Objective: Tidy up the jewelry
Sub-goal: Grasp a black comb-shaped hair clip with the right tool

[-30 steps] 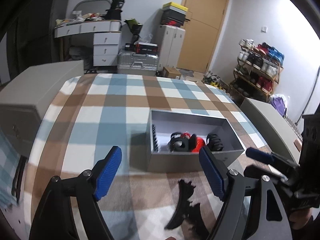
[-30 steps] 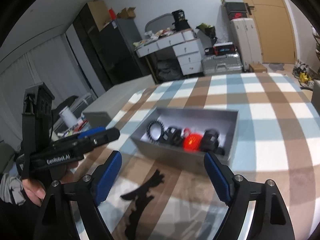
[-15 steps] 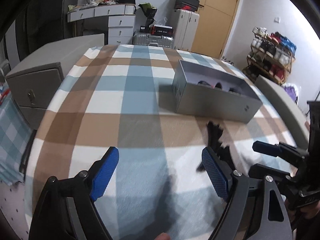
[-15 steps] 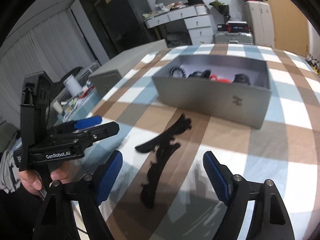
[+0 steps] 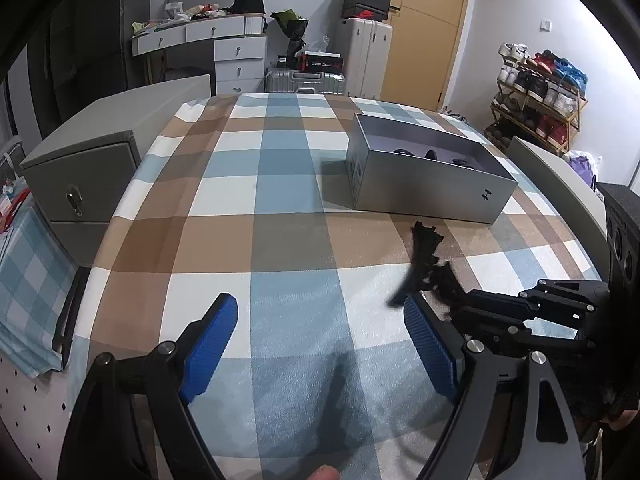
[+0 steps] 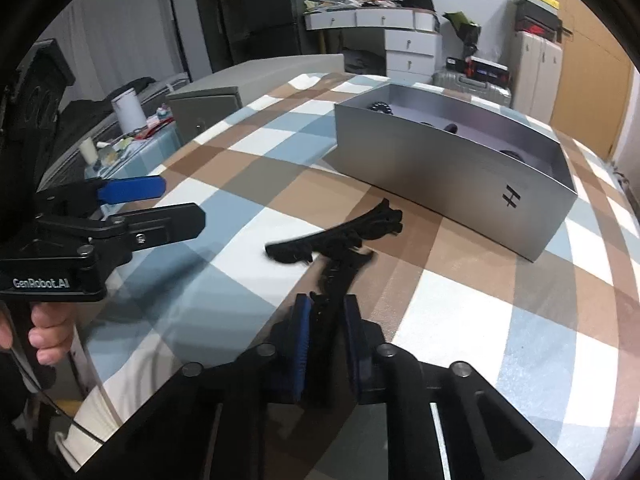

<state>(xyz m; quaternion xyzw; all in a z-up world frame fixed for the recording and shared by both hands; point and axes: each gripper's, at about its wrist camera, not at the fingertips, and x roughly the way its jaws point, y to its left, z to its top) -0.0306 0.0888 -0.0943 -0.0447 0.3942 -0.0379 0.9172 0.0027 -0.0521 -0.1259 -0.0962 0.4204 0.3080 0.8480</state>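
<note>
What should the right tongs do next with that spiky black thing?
Probably lift it straight up. The right tongs are shut on the near end of one black hair clip, which still lies on the checked cloth, short of the open grey box.

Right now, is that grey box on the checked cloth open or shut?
Open. The grey box has no lid on it; the right wrist view looks over its wall at dark pieces lying inside.
</note>
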